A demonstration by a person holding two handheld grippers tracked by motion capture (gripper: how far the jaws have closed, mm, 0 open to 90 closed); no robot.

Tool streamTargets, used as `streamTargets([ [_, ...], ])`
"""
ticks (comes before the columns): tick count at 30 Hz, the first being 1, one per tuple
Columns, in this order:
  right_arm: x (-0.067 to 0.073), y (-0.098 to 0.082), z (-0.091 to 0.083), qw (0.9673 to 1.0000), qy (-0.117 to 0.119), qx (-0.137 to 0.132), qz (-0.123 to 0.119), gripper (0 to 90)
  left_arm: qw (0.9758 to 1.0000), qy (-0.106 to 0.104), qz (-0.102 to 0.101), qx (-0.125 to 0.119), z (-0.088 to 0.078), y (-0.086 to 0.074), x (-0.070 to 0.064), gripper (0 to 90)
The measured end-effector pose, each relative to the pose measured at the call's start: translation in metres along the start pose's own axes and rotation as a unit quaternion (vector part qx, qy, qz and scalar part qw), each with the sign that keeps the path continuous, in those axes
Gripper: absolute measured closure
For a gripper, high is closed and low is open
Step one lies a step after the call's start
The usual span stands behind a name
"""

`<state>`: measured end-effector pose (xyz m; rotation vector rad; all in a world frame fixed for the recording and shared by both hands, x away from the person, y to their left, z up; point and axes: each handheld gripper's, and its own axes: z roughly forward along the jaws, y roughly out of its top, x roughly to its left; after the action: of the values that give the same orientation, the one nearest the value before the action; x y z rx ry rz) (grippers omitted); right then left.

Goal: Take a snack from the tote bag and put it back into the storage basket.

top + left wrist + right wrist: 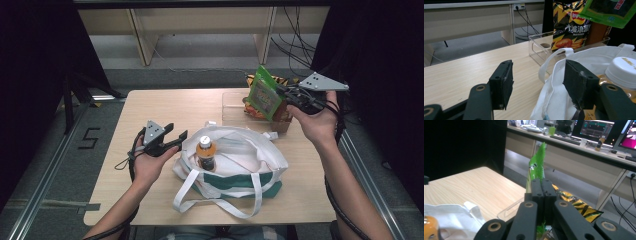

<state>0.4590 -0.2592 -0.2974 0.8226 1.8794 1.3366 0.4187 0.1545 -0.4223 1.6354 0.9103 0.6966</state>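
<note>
The wooden table bears a white tote bag and a clear bin.

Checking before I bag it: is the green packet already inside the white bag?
No, the green packet hangs pinched in the right gripper, above the clear tray.

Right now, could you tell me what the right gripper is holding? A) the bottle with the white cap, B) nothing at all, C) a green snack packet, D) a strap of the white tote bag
C: the right gripper has its jaws shut flat on the green snack packet, lifted above the clear bin; the bottle stands inside the tote bag.
</note>
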Motion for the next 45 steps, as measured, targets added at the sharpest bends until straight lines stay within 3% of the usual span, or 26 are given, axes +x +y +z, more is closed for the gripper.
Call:
streamTargets([
  [12,-0.011,-0.007,0.018,0.9995,-0.012,0.022,0.019,90.0,1.0,0.0,0.0,0.002,0.001,-0.001,0.0,40.0],
  [14,-0.013,-0.007,0.021,0.9996,-0.013,0.024,0.011,90.0,1.0,0.0,-0.001,0.001,0.0,-0.001,0.0,40.1],
  [15,-0.012,-0.007,0.023,0.9994,-0.014,0.023,0.02,90.0,1.0,0.001,-0.001,0.001,0.0,0.0,0.0,40.1],
  [28,-0.019,-0.009,0.04,0.9993,-0.014,0.034,0.01,90.0,1.0,0.002,-0.001,0.001,0.0,0.0,0.001,40.1],
  [31,-0.018,-0.011,0.043,0.999,-0.015,0.037,0.022,90.0,1.0,0.003,-0.001,0.001,-0.001,-0.001,0.001,40.1],
  [37,-0.023,-0.013,0.05,0.9987,-0.01,0.048,0.016,90.0,1.0,0.003,-0.002,0.001,-0.001,0.0,0.001,40.1],
  [38,-0.023,-0.014,0.052,0.9985,-0.013,0.046,0.025,90.0,1.0,0.003,-0.002,0.001,-0.001,0.0,0.001,40.1],
  [44,-0.028,-0.017,0.059,0.9986,-0.015,0.05,0.012,90.0,1.0,0.002,-0.004,0.002,0.0,-0.001,0.001,40.1],
  [45,-0.027,-0.017,0.059,0.9978,-0.01,0.061,0.026,90.0,1.0,0.002,-0.004,0.002,0.0,-0.001,0.001,40.1],
])
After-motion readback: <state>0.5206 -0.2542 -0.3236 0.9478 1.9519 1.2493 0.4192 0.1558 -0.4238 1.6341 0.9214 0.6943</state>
